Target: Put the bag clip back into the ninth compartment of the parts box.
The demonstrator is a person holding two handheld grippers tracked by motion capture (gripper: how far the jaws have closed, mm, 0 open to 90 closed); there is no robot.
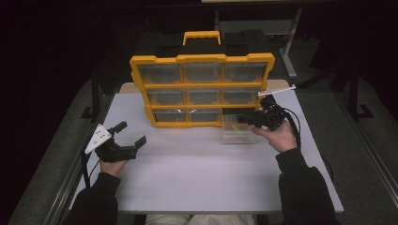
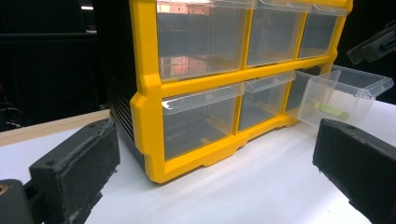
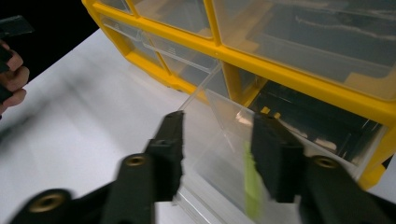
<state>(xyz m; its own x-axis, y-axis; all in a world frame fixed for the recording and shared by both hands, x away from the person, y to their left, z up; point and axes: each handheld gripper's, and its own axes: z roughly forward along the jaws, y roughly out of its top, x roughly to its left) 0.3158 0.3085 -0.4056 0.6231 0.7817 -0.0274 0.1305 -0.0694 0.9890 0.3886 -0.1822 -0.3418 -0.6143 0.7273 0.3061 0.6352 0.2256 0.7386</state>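
Now the right tongs [image 3: 217, 154], partly open, straddle the clear plastic drawer [image 1: 238, 131] at centre-right; left tongs [image 1: 130, 134] wide open, empty.

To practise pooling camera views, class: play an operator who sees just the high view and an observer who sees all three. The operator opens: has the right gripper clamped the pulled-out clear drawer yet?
Observer: Not clamped. In the right gripper view, the right gripper has its jaws apart, one on each side of the clear drawer's front wall.
Operator: I can make out a green smudge inside. What is it?
Observer: The left gripper view shows a pale green stick lying on the drawer's floor.
Operator: Where does the left gripper point?
Observer: The left gripper faces the yellow organizer's lower-left corner, where the bottom-left drawer sits pushed in.
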